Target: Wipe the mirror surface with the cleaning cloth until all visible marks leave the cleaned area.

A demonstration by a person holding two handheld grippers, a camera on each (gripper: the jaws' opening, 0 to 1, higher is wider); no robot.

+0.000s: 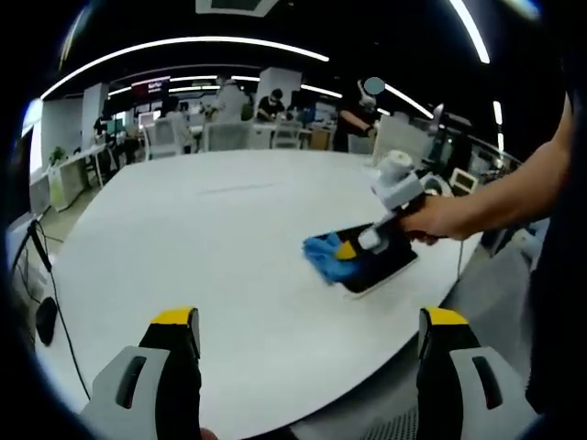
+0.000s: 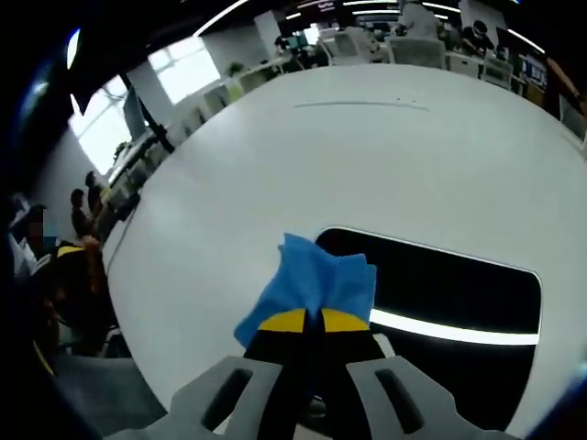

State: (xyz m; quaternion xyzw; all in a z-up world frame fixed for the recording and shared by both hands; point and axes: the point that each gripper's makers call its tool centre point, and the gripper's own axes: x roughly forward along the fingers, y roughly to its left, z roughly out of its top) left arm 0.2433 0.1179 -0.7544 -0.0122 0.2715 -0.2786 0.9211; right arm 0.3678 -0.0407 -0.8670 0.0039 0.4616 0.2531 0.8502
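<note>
Just ahead of my right gripper [image 2: 312, 321] lies the mirror [image 2: 440, 293], a dark rounded rectangle flat on the white table [image 2: 367, 156], its glass throwing back a bright strip of ceiling light. My right jaws are closed tight on the blue cleaning cloth [image 2: 312, 275], which fans out forward from the yellow tips and rests over the mirror's near-left corner, partly on the glass and partly on the table beside it.

From my left gripper [image 1: 307, 325] the same scene sits ahead and to the right: the mirror [image 1: 381, 261] near the table's edge, the cloth [image 1: 326, 257] bunched at its left end, the right gripper [image 1: 367, 240] pressed down into it with the person's hand [image 1: 438, 218] behind. My left jaws stand wide apart with nothing between them, hovering over bare table [image 1: 202, 238] well short of the mirror.

I judge the wiping is under way at one corner, with most of the glass lying to the right of the cloth. I cannot make out any marks on it from here; the reflection hides them. The next move calls for drawing the cloth rightward across the glass with steady downward pressure, without pushing the mirror toward the table's edge. The left gripper could steady it.

Beyond the table are office desks, chairs and a few people.
</note>
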